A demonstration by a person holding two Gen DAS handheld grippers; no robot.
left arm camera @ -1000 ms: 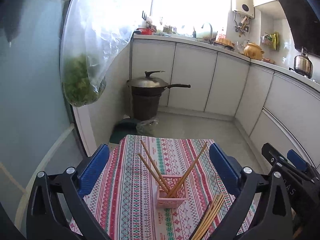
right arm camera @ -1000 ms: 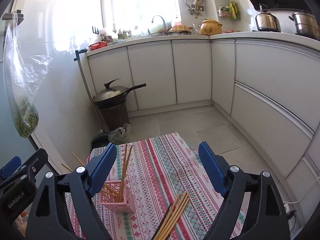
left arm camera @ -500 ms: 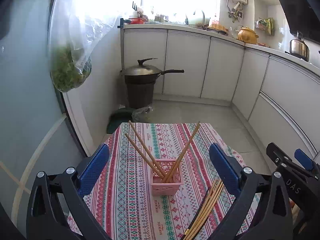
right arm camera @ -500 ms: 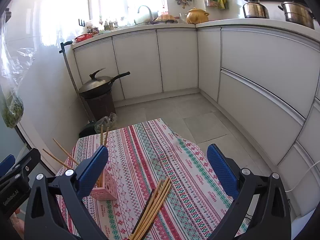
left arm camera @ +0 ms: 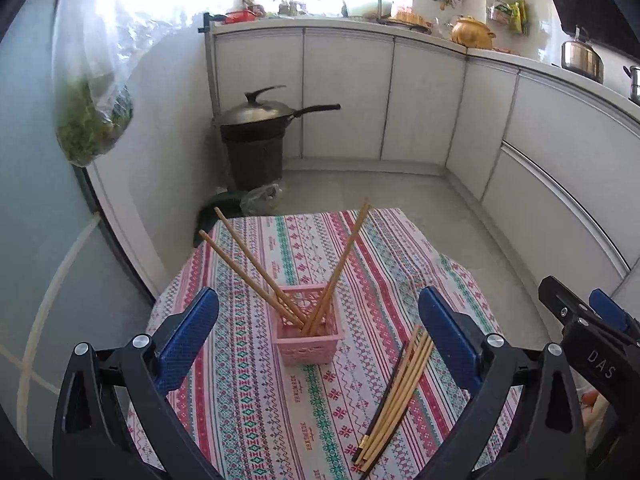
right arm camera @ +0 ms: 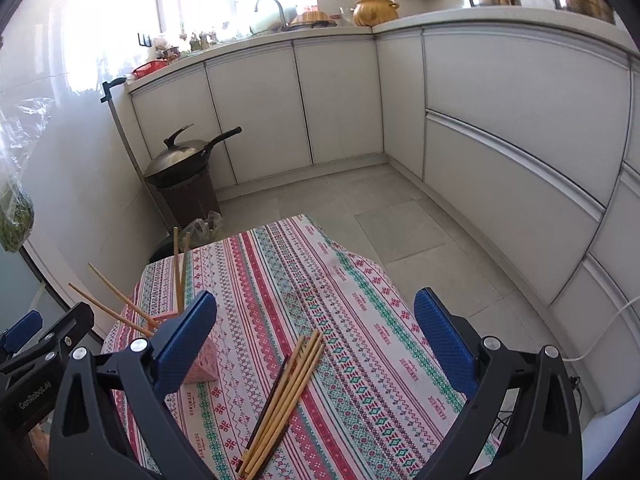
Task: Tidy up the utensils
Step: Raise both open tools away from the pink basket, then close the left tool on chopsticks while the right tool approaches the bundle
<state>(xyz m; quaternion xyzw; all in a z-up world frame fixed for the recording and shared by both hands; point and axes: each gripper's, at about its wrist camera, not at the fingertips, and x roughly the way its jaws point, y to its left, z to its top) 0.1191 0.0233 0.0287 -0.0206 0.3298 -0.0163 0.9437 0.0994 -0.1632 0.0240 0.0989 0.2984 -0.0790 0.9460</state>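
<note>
Both sets of jaws stand wide open and hold nothing. The left gripper (left arm camera: 318,328) hovers over the near part of the tabletop (left arm camera: 248,408), its blue pads either side of the pink basket (left arm camera: 308,336). The right gripper (right arm camera: 316,340) hangs just to its right, above the bundle (right arm camera: 282,400) of loose chopsticks lying flat on the striped cloth, near the front edge. The bundle lies beside the basket, apart from it, with bare cloth between. Four chopsticks (left arm camera: 256,268) lean out of the basket, two to the left, two to the right. Beyond the basket the cloth runs bare to the far edge. Past that edge lies open floor (right arm camera: 360,204), then a bin topped by a wok (left arm camera: 264,114) and white cabinets (right arm camera: 340,96).
</note>
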